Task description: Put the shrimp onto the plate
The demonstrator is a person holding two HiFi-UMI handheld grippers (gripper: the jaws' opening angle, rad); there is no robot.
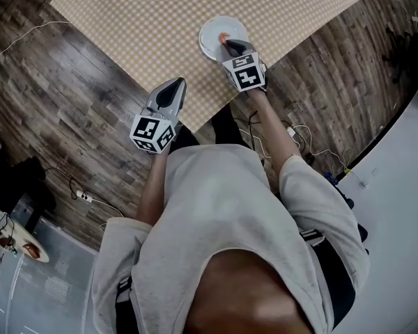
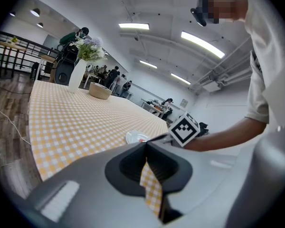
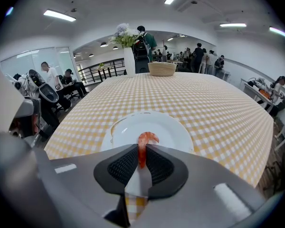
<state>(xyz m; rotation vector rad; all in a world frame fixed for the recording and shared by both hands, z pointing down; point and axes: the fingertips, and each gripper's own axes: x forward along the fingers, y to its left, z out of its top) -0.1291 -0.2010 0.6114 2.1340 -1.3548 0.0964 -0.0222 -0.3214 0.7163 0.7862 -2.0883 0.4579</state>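
A white plate point(image 1: 210, 32) lies near the front edge of the yellow checked tablecloth point(image 1: 146, 19). My right gripper point(image 1: 227, 45) reaches over the plate's near rim, shut on an orange shrimp point(image 3: 145, 139). In the right gripper view the shrimp stands upright between the black pads point(image 3: 156, 161), its curled end over the plate point(image 3: 173, 127). My left gripper point(image 1: 175, 83) hangs to the left, over the cloth's edge, shut with nothing in it. The left gripper view shows its jaw tips point(image 2: 146, 145) together, with the plate point(image 2: 132, 137) and the right gripper's marker cube point(image 2: 184, 128) beyond.
A white vase of flowers point(image 3: 128, 51) and a woven basket point(image 3: 162, 68) stand at the table's far end. Cables and a power strip point(image 1: 292, 132) lie on the wooden floor by the person's feet. People stand and sit in the background.
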